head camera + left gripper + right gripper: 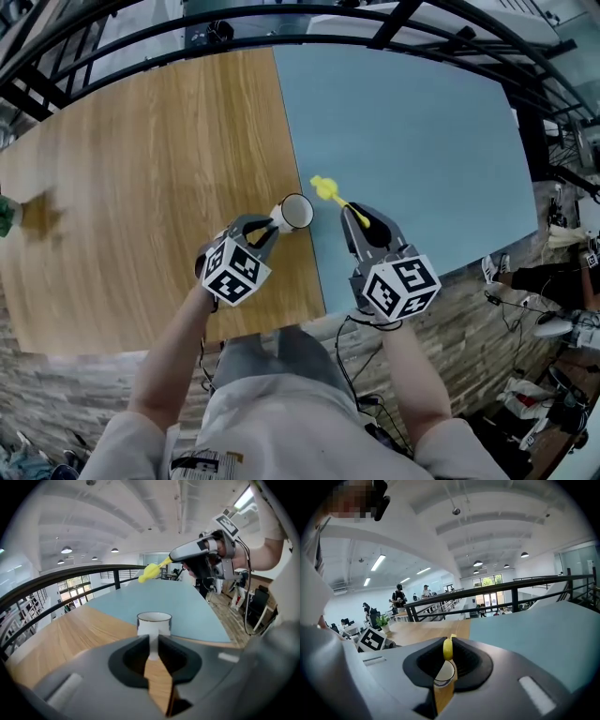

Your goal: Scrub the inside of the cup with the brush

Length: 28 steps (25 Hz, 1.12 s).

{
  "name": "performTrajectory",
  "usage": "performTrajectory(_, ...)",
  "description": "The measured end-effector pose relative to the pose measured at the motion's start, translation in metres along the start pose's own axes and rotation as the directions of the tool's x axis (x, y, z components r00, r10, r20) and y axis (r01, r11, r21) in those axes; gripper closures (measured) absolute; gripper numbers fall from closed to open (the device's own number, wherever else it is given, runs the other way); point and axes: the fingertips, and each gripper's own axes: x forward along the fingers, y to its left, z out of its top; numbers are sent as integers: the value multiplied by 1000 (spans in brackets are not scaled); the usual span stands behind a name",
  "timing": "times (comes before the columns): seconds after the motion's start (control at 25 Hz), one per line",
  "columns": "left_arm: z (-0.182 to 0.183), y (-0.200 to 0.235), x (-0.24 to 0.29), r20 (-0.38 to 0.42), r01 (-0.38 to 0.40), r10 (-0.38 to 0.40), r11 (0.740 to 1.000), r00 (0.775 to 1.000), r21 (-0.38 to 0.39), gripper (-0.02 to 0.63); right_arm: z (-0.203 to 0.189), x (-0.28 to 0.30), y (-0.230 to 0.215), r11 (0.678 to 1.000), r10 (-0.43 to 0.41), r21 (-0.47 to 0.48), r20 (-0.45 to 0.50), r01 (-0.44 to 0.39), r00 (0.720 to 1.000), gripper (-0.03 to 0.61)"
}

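There is one white cup (296, 212) with a thin dark rim, one yellow brush (326, 189), and two grippers. The left gripper (265, 228) has its jaws closed on the cup's flat handle, holding it by the seam where the tabletop (141, 169) changes from wood grain to smooth pale blue. The right gripper (361, 218) has its jaws clamped on the brush's slim handle. The head view shows the brush's head just beside the cup's round mouth, the right gripper view alone looks into the cup's white inside, and the left gripper view shows its outer wall.
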Motion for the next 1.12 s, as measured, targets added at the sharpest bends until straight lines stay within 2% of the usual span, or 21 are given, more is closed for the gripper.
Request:
performTrajectory(0.2,2,-7,-19,41,-25,27,999,999,-41,560,4,-18,12,1000,0,-27,17,0,1000,546)
performTrajectory(0.36,10,-10,-41,117,-35,48,993,992,-111,558,1,-30,23,999,7,-38,18,-6,1000,546)
performTrajectory(0.56,29,-13,-69,205,-42,71,989,976,-142,560,3,-44,29,1000,-9,-27,43,10,999,546)
performTrajectory(0.88,28,-18,-82,217,-59,93,985,972,-161,558,-1,-57,34,999,-7,-33,39,9,999,546)
performTrajectory(1.12,16,-15,-55,224,-72,114,980,968,-188,557,-12,-57,36,999,0,-41,17,0,1000,546)
